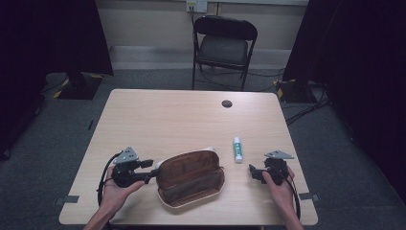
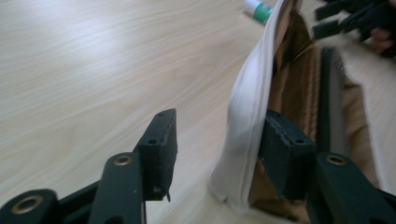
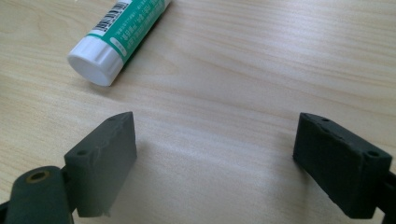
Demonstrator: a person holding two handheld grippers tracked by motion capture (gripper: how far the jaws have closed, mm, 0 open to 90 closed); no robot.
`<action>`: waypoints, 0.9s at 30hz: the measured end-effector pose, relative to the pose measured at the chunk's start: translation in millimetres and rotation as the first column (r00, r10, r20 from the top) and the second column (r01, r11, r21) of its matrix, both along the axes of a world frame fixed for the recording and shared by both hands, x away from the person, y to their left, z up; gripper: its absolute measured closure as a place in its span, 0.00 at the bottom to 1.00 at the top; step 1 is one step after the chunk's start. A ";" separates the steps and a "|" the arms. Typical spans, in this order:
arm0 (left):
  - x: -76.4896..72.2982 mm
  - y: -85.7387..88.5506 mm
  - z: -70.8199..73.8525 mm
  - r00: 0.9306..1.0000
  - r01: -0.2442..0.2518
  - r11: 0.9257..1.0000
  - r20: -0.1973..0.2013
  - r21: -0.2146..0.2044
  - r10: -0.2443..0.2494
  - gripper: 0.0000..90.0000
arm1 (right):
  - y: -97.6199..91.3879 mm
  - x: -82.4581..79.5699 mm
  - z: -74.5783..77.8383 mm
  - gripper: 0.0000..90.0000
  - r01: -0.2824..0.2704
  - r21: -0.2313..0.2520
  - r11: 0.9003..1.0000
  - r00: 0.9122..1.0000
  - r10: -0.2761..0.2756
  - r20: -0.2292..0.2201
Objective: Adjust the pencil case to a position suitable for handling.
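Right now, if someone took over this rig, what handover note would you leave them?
Left gripper: jaws apart around the pouch's white edge; one pad seems to touch it, no clamp.
Right gripper: open, nothing between the jaws, low over bare table.
Pouch: lying open near the table's front edge, nothing visible inside.
Glue stick: flat on the table beside the pouch, between it and the right gripper.
Done: pouch opened.
Left, probably: pick up the glue stick, put it in the pouch, close it.
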State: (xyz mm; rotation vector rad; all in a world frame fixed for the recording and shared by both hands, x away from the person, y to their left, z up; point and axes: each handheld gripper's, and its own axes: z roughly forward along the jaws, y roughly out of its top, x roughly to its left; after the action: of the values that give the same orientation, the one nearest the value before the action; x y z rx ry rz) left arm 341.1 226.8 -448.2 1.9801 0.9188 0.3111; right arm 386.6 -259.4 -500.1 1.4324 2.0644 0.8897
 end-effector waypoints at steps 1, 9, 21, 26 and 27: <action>-0.8 0.8 -0.1 1.000 0.003 1.000 0.007 0.005 -0.003 0.60 | 0.0 0.0 0.0 0.14 0.000 0.000 1.000 1.000 0.000 0.000; 17.3 -6.2 4.4 1.000 0.008 1.000 0.010 0.002 -0.008 0.88 | 0.0 0.0 0.0 0.14 0.000 0.000 1.000 1.000 0.000 0.000; 43.6 -13.5 4.7 1.000 -0.018 1.000 0.017 -0.007 0.018 0.89 | 0.0 0.0 0.0 0.14 0.000 0.000 1.000 1.000 0.000 0.000; 42.3 -11.4 4.5 1.000 -0.015 1.000 0.019 -0.008 0.015 0.91 | 0.0 0.0 0.0 0.14 0.000 0.000 1.000 1.000 0.000 0.000; 41.0 -10.5 4.7 1.000 -0.015 1.000 0.015 -0.004 0.015 0.91 | 0.0 0.0 0.0 0.14 0.000 0.000 1.000 1.000 0.000 0.000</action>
State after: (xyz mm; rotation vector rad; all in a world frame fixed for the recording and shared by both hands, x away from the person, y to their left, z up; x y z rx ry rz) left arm 382.2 216.3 -443.5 1.9655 0.9244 0.3315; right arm 386.6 -259.4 -500.1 1.4325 2.0645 0.8895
